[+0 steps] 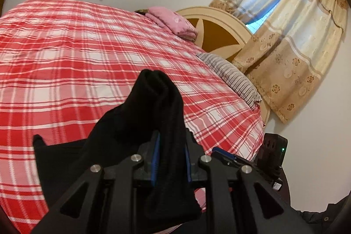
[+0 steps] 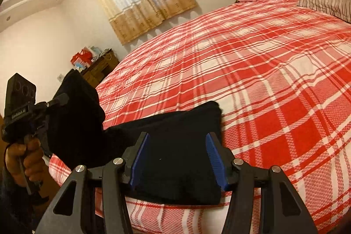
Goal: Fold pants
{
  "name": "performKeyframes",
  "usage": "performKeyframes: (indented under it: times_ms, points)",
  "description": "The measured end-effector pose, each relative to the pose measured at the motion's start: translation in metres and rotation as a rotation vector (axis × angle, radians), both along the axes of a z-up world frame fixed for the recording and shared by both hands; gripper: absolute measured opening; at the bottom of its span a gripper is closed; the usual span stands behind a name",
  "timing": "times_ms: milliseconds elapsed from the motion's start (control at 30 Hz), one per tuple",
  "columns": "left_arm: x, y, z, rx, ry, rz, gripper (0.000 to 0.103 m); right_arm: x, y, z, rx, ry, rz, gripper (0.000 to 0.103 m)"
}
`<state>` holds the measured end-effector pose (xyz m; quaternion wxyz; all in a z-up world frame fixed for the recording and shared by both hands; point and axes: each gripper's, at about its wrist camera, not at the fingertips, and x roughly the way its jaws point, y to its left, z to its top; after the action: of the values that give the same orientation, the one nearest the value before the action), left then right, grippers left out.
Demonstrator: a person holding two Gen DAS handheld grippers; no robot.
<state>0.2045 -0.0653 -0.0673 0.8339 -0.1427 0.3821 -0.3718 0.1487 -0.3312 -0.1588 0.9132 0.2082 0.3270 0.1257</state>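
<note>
Black pants (image 2: 179,146) are soft and floppy, so grab the edges. Left gripper (image 1: 170,159) is pinching a bunch; right gripper (image 2: 177,159) is wide open over them, holding nothing.

Only one piece of lettering is showing, and it is barely readable: a small pale label is sitting on the side of the black camera housing (image 2: 18,100) that is riding on top of the left gripper (image 2: 59,100), just below the housing's round lens openings. It is appearing to read "GenRobot.AI", though the print is blurring. The boxes (image 2: 82,59) lying on the wooden cabinet (image 2: 101,68) left of the bed are carrying print too small to read.
</note>
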Motion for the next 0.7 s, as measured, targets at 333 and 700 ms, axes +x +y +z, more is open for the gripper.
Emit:
performKeyframes:
  times_ms: [333,700]
  points:
    - [0.014,-0.062,-0.031,0.046,0.070,-0.080,0.019,-0.002,-0.022,-0.005,0.050,0.000,-0.095,0.055]
    - [0.005,-0.112,-0.071,0.205,0.034,-0.099,0.025,0.001,-0.033,-0.010,0.081,0.015,-0.123,0.055]
